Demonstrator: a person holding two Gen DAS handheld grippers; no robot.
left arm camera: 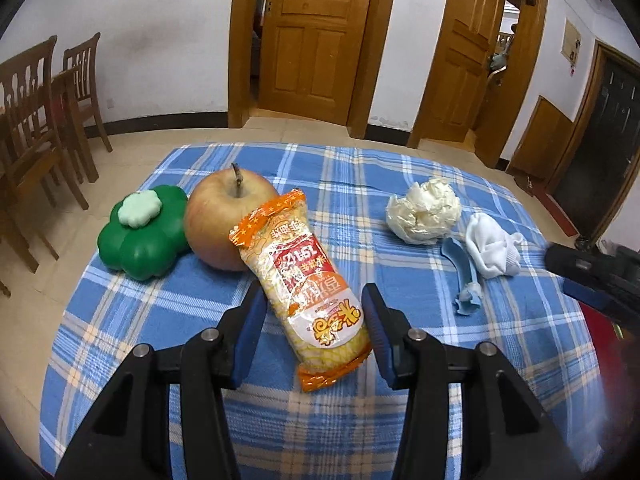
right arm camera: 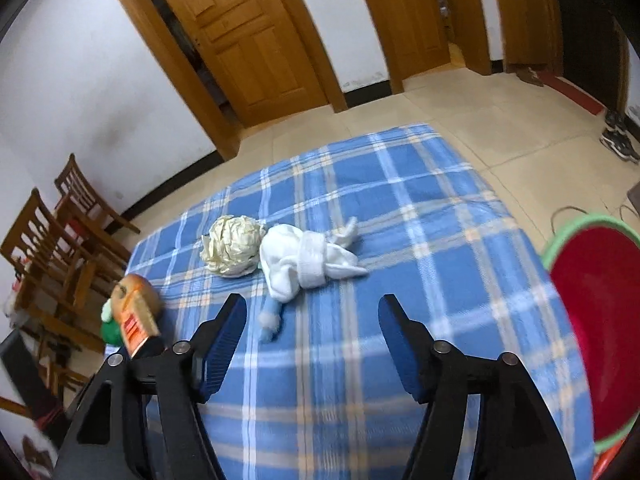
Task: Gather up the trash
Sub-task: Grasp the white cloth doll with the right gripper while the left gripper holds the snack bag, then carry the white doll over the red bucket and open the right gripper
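1. Blue plaid cloth covers the table (left arm camera: 168, 320), which fills the lower half of both views.
2. Red inside with a green rim, a bucket (right arm camera: 592, 320) stands at the right edge of the right wrist view, beside the table and right of the right gripper (right arm camera: 312, 312).
3. Orange at both ends, a snack packet (left arm camera: 308, 280) lies lengthwise at the centre of the left wrist view. Its lower half sits between the fingers of the left gripper (left arm camera: 316, 300), whose jaws stand narrow at either side of it; whether the pads press on it I cannot tell. Its upper end leans against an apple (left arm camera: 224, 220), with a green flower-shaped toy (left arm camera: 144, 236) further left.
4. Cream crumpled paper (right arm camera: 234, 246) lies above the right gripper in mid-frame, touching a white knotted rag (right arm camera: 304, 264) just right of it.
5. Pale blue plastic scrap (right arm camera: 270, 320) pokes out below the rag, just right of the left finger.
6. Right gripper's jaws gape wide with only cloth between them.
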